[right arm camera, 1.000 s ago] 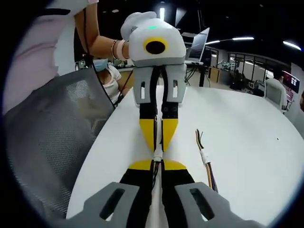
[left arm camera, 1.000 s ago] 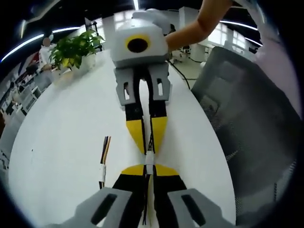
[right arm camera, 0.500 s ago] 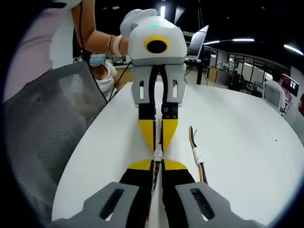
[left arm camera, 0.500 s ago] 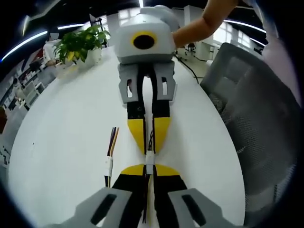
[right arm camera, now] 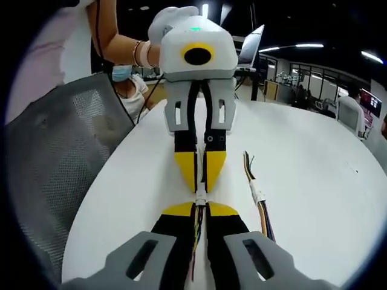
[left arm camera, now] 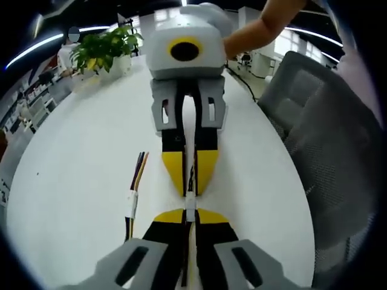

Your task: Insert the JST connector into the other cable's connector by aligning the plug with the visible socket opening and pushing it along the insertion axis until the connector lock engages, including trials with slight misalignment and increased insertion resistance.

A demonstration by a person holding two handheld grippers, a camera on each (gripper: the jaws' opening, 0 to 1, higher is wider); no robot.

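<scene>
Over the white table [left arm camera: 72,157] my two grippers meet tip to tip. In the left gripper view, my left gripper [left arm camera: 190,214] rises from the bottom, shut on its wired connector. My right gripper [left arm camera: 190,183] faces it from above, shut on the other cable. A small white connector joint [left arm camera: 190,203] sits between the yellow tips. The right gripper view mirrors this: right gripper [right arm camera: 201,209] at the bottom, left gripper [right arm camera: 201,181] opposite, white connector joint [right arm camera: 201,197] between them. Whether the lock has engaged is hidden by the fingers.
A spare multi-coloured cable [left arm camera: 133,194] with a white connector lies on the table beside the grippers, as the spare cable [right arm camera: 257,196] in the right gripper view. A grey mesh chair [left arm camera: 326,139] stands at the table edge. A potted plant [left arm camera: 106,51] sits far back.
Both views have shifted a little with the hands. The grippers stay tip to tip on the joined connectors, both shut. The spare cable lies where it was.
</scene>
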